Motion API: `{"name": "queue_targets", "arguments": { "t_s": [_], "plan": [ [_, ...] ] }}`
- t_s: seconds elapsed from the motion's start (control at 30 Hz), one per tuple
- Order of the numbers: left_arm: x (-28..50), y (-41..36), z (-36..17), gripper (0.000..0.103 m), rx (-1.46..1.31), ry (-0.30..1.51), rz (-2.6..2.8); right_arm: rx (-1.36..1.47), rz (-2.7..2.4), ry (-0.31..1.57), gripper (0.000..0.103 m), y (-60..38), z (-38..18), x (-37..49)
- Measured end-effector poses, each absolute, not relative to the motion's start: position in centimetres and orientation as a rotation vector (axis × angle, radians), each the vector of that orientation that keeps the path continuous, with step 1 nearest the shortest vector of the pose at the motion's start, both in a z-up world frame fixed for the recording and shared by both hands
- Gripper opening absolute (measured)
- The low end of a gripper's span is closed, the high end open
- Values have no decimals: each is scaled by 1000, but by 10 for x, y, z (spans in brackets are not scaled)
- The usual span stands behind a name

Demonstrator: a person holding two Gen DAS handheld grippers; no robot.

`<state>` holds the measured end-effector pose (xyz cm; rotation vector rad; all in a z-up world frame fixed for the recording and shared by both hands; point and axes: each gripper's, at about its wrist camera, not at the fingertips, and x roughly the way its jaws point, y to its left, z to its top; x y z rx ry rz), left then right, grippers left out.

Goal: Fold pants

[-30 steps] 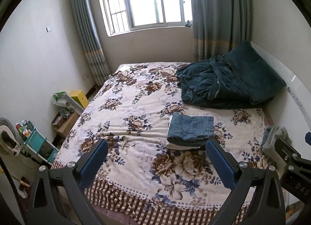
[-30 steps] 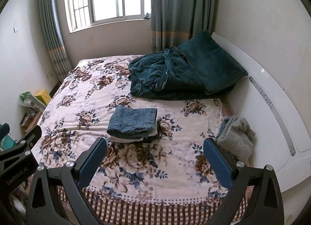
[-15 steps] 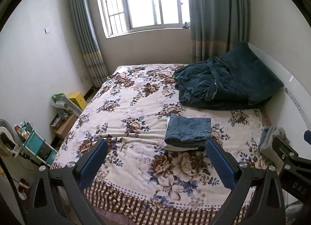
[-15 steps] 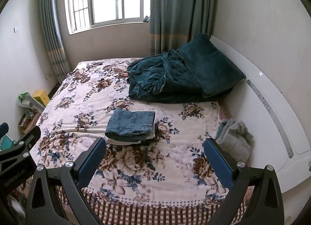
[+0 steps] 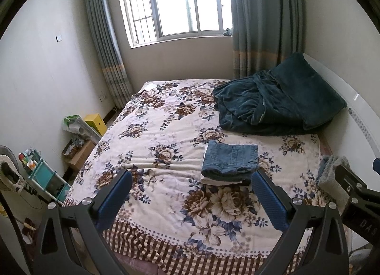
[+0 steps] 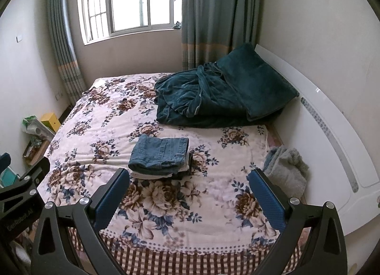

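Left view: we saw 1 jeans folded atop a small stack mid-bed, long axis left-right, fold toward us; left gripper spread wide, empty. "DAS" on the other tool. Right view: same stack; right gripper released, empty; "GenRobot.AI" legible. 1 grey towel.

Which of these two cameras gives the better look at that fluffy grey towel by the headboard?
The right wrist view: the grey towel lies whole and unobstructed. In the left wrist view it sits at the edge, partly hidden behind the other gripper.
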<state>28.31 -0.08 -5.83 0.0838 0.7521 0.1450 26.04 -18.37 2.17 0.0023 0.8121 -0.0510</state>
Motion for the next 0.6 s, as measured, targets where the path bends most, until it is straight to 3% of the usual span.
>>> {"name": "queue_targets", "arguments": {
  "t_s": [0.6],
  "plan": [
    [270, 7, -59, 103, 69, 732, 166, 2, -51, 812, 103, -183, 23, 259]
  ]
}}
